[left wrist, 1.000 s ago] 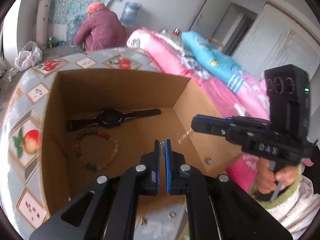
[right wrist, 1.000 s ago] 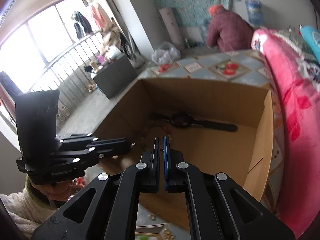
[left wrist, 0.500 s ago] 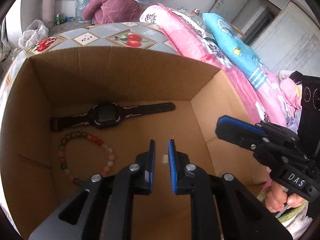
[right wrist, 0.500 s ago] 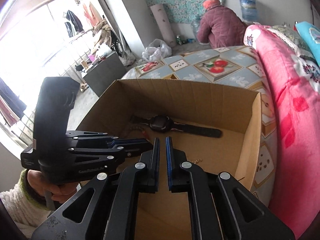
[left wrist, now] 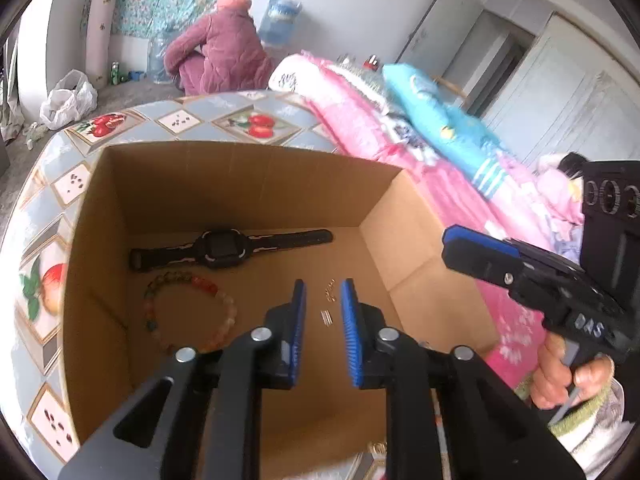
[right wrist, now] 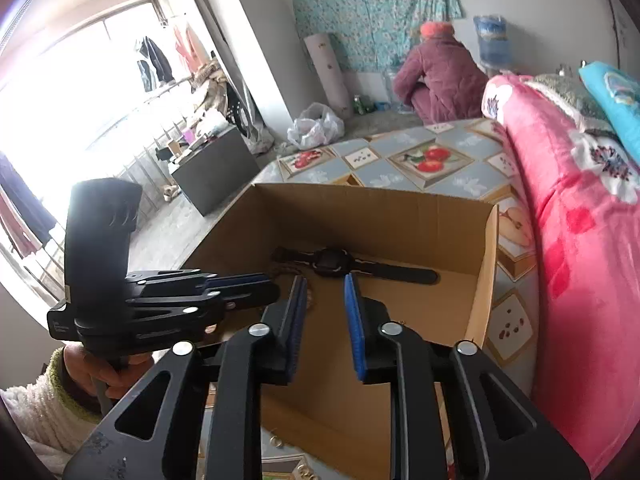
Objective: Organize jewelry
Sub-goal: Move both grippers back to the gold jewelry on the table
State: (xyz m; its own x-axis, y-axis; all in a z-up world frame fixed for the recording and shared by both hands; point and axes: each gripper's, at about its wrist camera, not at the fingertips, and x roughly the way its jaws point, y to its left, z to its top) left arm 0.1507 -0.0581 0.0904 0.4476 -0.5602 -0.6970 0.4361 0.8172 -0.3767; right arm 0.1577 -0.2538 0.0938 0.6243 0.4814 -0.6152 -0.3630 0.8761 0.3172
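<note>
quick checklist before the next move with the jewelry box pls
1. Left gripper open, nothing held: ok.
2. Right gripper open, nothing held: ok.
3. Watch lying flat inside the cardboard box: ok.
4. Bead bracelet in the box, beside the watch: ok.
5. Small gold earrings on the box floor: ok.
6. More jewelry left outside the box: cannot tell.

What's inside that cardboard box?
A black watch, a beaded bracelet and small gold earrings lie on the cardboard box floor. The near floor is hidden behind the tongs.
</note>
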